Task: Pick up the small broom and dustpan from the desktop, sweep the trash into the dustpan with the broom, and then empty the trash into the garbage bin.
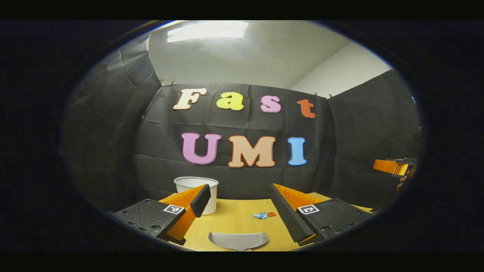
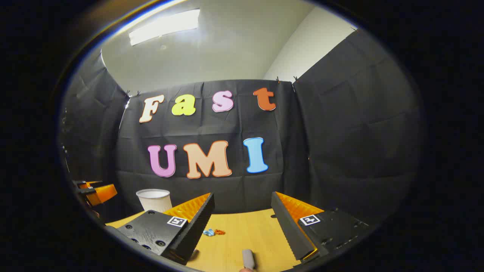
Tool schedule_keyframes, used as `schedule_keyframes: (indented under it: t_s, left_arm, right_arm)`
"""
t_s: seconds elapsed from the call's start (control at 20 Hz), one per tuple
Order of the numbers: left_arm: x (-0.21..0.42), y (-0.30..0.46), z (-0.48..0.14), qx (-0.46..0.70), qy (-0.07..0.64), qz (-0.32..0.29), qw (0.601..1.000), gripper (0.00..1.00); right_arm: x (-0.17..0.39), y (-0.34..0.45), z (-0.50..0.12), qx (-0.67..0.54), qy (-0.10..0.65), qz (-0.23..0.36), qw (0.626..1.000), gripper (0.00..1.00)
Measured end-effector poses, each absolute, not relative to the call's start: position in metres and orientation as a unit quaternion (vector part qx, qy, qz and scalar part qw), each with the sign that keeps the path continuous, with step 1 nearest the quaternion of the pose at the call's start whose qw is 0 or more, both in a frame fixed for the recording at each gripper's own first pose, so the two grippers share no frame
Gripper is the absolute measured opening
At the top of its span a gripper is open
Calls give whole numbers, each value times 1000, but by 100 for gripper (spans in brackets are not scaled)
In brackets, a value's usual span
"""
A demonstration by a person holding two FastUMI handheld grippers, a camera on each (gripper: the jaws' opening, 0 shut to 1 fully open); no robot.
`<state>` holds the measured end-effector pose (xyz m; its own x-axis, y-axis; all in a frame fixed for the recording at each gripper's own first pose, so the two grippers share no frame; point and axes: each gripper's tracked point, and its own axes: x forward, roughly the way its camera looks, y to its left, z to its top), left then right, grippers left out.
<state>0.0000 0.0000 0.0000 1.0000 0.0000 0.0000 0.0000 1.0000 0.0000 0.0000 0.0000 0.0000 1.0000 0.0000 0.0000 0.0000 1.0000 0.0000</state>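
Both views face the desktop [image 1: 234, 219] and back wall.

Grey dustpan [image 1: 238, 240] lies flat at the near tabletop edge, curved rim facing away. Trash [image 1: 264, 215]: small blue and orange scraps in a clump, mid-tabletop, beyond the dustpan. White ribbed bin [image 1: 200, 193] stands upright, back left. Grey broom handle [image 2: 248, 259] at the near edge, rest out of view.

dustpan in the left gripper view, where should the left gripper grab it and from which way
The dustpan lies flat on the desk, its straight open lip facing the trash and its curved back toward the camera. The handle is cut off at the view's bottom edge, so probably grip there, lowering the open left gripper from above at the near side.
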Motion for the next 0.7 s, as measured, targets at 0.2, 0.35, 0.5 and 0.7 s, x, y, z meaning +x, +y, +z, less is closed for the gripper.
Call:
schedule_keyframes:
  t_s: [0.2,0.35,0.5,0.7]
  left_arm:
    - [-1,1,-2,6,11,4,1000,92]
    - [-4,-2,4,15,4,6,1000,91]
    - [-6,-13,7,13,-4,-3,1000,93]
    - [-5,-19,3,1,2,-9,1000,93]
  right_arm:
    - [-1,14,-7,-11,21,12,1000,92]
    - [-7,26,5,-19,3,9,1000,92]
    - [-14,41,19,-45,-31,18,998,91]
    - [-18,59,16,-38,-30,41,998,92]
